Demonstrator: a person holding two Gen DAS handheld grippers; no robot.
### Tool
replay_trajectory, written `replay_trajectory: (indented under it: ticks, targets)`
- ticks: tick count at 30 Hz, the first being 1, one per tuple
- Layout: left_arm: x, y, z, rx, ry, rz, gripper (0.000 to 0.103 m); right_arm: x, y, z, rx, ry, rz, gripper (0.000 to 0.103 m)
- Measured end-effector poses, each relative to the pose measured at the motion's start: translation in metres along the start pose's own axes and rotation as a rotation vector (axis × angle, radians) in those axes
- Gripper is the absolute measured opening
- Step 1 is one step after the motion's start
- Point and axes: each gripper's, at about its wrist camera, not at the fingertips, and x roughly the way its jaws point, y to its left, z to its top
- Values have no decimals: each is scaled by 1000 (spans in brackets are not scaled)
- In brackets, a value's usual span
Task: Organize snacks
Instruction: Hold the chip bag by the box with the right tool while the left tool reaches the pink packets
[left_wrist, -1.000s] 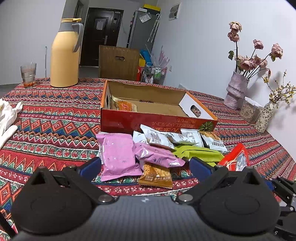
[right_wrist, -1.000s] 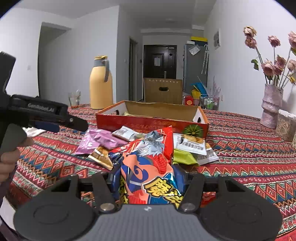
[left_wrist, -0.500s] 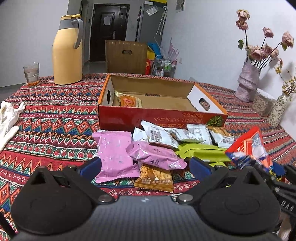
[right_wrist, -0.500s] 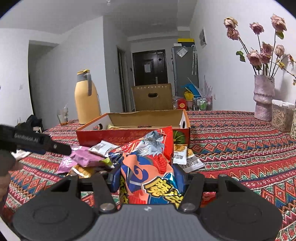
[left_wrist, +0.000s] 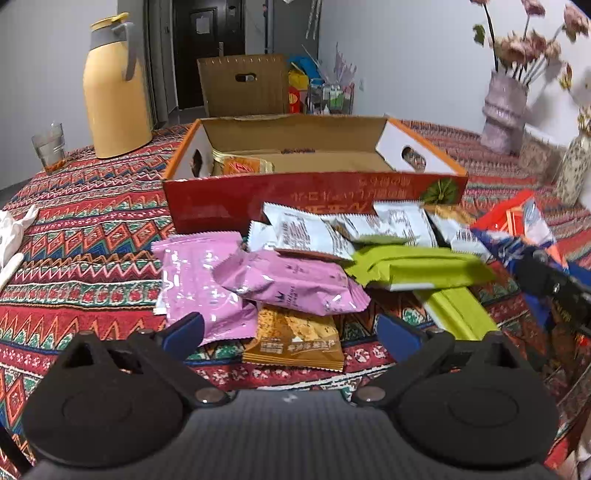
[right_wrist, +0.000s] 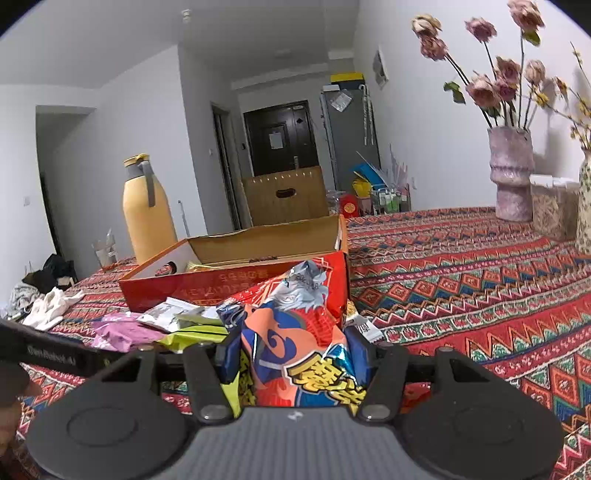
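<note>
A red and blue snack bag (right_wrist: 295, 343) stands pinched between the right gripper's (right_wrist: 295, 354) fingers, raised above the tablecloth (right_wrist: 461, 280), with the open red box (right_wrist: 236, 284) at its 11 o'clock. The left gripper (left_wrist: 290, 328) hangs spread wide and empty over the pink packets (left_wrist: 207, 280), at 6 o'clock from the box.

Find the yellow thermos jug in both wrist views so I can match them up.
Left wrist: yellow thermos jug stands upper left, beyond the red cardboard box.
Right wrist: yellow thermos jug stands left of center, behind the same box.
Shared landmark: the purple flower vase at right.
</note>
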Motion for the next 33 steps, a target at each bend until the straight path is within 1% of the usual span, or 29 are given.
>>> replay_trajectory:
  ticks: [2,4,5,10,12,13,14,17,23,33]
  targets:
    - [6,-5,0,17,15,6,83,4,-3,-2,15,5,1,56]
    - [11,-9,0,21,25,11,76,6,-5,-4,23,8,5,56]
    - [14,-10,0,19,27,20,75,7,-5,-6,27,9,8,56]
    - [22,-13,4,1,19,57,74,8,-10,-10,48,10,28,56]
    - [26,-14,5,-2,23,64,67,8,-9,-11,47,10,35,56]
    - [28,-16,5,0,27,65,58,7,-10,-12,46,9,38,56]
    - [30,-17,6,3,32,69,53,8,-10,-12,46,9,41,56]
    - [31,-19,5,6,23,88,51,8,-9,-13,42,9,46,56]
    - [23,-20,2,5,12,78,50,7,-8,-13,34,3,44,56]
    - [-14,-15,-10,6,-38,47,49,3,-4,-14,24,-17,31,56]
